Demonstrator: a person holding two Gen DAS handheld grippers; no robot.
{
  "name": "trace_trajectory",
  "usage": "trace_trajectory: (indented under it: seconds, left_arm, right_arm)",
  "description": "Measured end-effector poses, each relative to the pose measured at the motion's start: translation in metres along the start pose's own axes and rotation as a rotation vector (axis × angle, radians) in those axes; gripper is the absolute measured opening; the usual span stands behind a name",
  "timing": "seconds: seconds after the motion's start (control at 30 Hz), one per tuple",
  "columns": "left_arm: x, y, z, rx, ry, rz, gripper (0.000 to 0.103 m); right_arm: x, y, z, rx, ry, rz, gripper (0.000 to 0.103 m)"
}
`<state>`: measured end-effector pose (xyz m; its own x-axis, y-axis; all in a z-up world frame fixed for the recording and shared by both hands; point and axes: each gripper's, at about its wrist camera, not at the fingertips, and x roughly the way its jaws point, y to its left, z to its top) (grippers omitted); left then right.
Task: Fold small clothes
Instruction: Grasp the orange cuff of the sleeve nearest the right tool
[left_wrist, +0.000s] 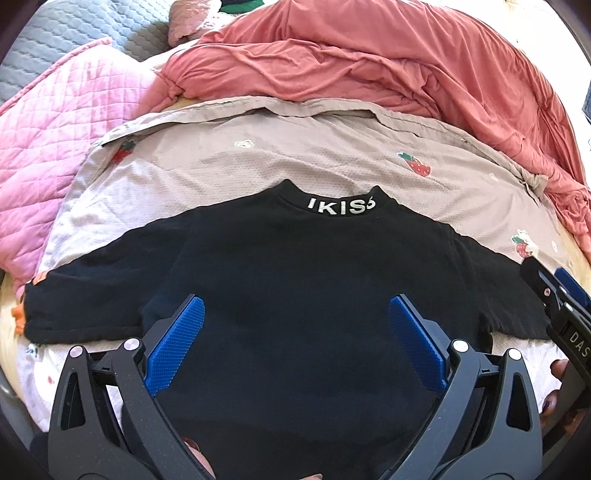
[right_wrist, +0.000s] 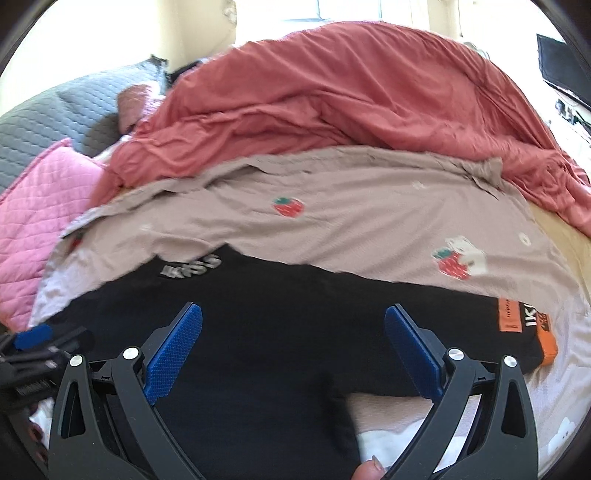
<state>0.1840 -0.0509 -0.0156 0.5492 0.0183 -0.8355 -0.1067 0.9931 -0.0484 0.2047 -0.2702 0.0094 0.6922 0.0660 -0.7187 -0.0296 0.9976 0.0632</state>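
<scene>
1. Bedroom, daylit: a bed (left_wrist: 570, 258) carried everything; a bright window lay behind in the right wrist view, with a dark screen-like object at the far right, too small to name surely.
2. Bedding: a rumpled salmon-red duvet (left_wrist: 369, 62) was heaped at the far side, a pink quilted pillow (left_wrist: 48, 155) and a grey quilted pillow (left_wrist: 55, 40) to the left.
3. Working surface: a beige strawberry-print sheet (left_wrist: 277, 155) was spread flat under the garment.
4. Task item: a small black T-shirt (left_wrist: 295, 266) lay flat on that sheet, collar with white lettering pointing away, both sleeves out to the sides; its long axis ran from near hem to far collar.
5. Sleeve detail: an orange label (right_wrist: 509, 314) marked the right sleeve end.
6. Left tool (left_wrist: 295, 343): spread wide, gripping nothing, centred over the shirt's body, which lay directly ahead and below.
7. Right tool (right_wrist: 293, 354): likewise spread and empty, poised over the shirt's right half, its right finger near the underarm.
8. Judgement: the right sleeve lay nearer the right tool, the left sleeve nearer the left; a sleeve-inward fold seemed the likely start.
9. Risk: soft bedding could let the shirt drag and bunch.
</scene>
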Motion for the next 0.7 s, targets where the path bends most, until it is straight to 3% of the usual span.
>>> trace_trajectory:
  seconds: [0.33, 0.57, 0.7]
  left_arm:
    - [0.041, -0.026, 0.003, 0.017, 0.047, -0.016, 0.094]
    - [0.06, -0.057, -0.002, 0.076, 0.072, -0.074, 0.094]
    - [0.067, -0.072, -0.005, 0.097, 0.077, -0.095, 0.094]
  right_arm:
    - [0.03, -0.127, -0.007, 0.192, 0.075, -0.156, 0.099]
    - [0.031, -0.216, -0.015, 0.371, 0.113, -0.287, 0.099]
    - [0.027, -0.257, -0.024, 0.411, 0.14, -0.399, 0.099]
